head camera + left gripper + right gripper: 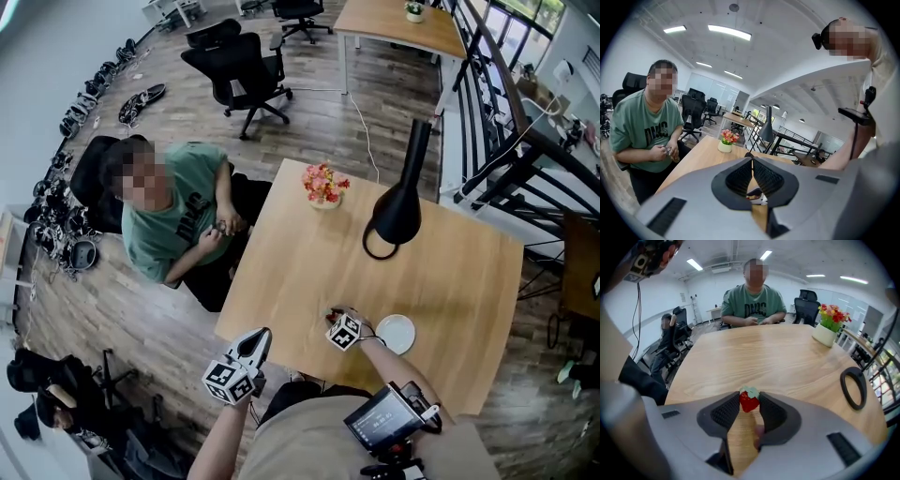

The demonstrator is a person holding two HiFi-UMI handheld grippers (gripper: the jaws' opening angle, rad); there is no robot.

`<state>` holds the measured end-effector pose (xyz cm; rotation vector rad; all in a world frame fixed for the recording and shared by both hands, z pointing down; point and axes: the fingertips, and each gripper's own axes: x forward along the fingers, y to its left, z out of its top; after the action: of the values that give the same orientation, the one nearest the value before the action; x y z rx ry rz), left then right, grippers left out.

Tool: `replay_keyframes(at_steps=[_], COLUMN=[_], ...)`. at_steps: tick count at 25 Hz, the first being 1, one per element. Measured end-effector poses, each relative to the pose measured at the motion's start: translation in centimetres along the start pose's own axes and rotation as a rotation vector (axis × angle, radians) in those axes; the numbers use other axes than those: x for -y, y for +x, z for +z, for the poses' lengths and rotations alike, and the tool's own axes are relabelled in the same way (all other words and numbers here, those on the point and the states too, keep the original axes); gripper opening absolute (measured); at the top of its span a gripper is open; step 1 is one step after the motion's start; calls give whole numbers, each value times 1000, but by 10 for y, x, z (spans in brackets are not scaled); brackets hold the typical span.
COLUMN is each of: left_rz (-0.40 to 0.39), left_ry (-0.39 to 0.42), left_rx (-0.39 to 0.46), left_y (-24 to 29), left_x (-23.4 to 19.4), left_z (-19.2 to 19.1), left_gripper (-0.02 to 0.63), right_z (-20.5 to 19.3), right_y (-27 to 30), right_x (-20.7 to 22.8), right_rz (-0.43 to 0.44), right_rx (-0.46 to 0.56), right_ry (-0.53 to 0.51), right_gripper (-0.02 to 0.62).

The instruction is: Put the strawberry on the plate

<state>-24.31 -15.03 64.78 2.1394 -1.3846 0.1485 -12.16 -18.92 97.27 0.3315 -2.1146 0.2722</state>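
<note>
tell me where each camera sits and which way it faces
Head view: on the wearer's head, looking steeply down at the light wooden table; both forearms, left gripper and right gripper show.
Left gripper view: on the left gripper, facing across the table at the seated person in a green shirt; its closed fingers and the wearer's arm show.
Right gripper view: on the right gripper, tilted down at the tabletop; its fingers clamp the red strawberry.
Both gripper views share the white pot of red flowers.
</note>
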Motion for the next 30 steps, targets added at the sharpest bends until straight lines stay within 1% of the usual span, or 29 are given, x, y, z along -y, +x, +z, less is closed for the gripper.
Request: replay_keyframes(at_steps=[3,9,15,23,30], left_rz=[-8,-56,-120,-182,-211], left_ry=[-4,9,30,56,73], left_rx=[9,20,23,16,12], left_y=[-1,4,12,24,31], left_x=[-3,1,10,32,56], left_z=[1,7,12,15,13], left_gripper=[5,5,5,5,5], right_z=[12,57,90,102,103], right_y=[-24,-96,-172,-251,-314], right_x=[0,8,9,12,14], right_rz=[-25,-92,-154,-233,-282], right_rx=[74,253,391,542,632], right_ry=[40,131,163,220,250], right_gripper=[138,138,138,137,137])
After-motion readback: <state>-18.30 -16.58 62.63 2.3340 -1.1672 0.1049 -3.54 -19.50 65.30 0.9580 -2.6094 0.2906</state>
